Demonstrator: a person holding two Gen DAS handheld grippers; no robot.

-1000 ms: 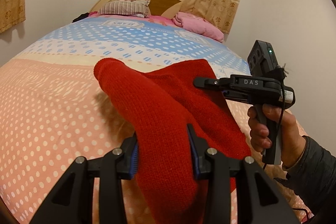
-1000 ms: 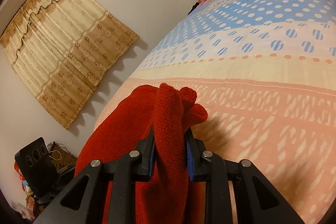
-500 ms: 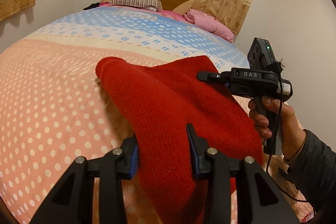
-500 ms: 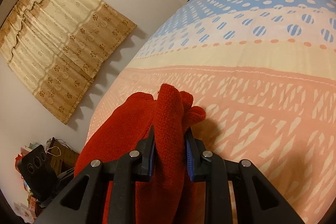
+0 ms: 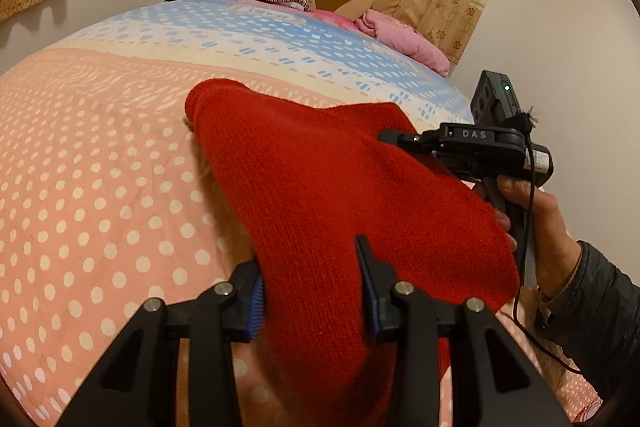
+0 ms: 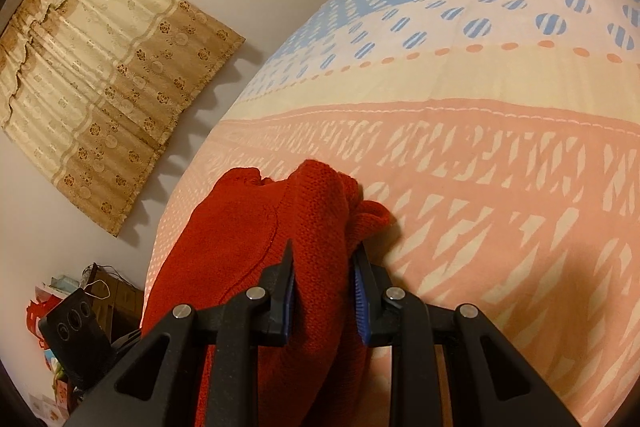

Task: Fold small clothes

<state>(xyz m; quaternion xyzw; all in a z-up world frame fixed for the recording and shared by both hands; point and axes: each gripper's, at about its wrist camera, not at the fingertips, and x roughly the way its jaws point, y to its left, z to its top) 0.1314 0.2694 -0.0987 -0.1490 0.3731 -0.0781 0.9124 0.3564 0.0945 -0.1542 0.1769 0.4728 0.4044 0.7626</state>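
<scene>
Red knit garment is pinched by left gripper and right gripper — its lower edge cut off — above the bed.

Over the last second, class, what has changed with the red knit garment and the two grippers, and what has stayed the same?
The red knit garment has been carried forward over the polka-dot bedspread. Both the left gripper and the right gripper stay clamped on it; nothing released.

The left gripper has its jaws clamped on red knit cloth. The right gripper does likewise – a thick bunch fills its jaws. The right hand grips its handle upright, apparently well wrapped – sleeve at the wrist.
</scene>
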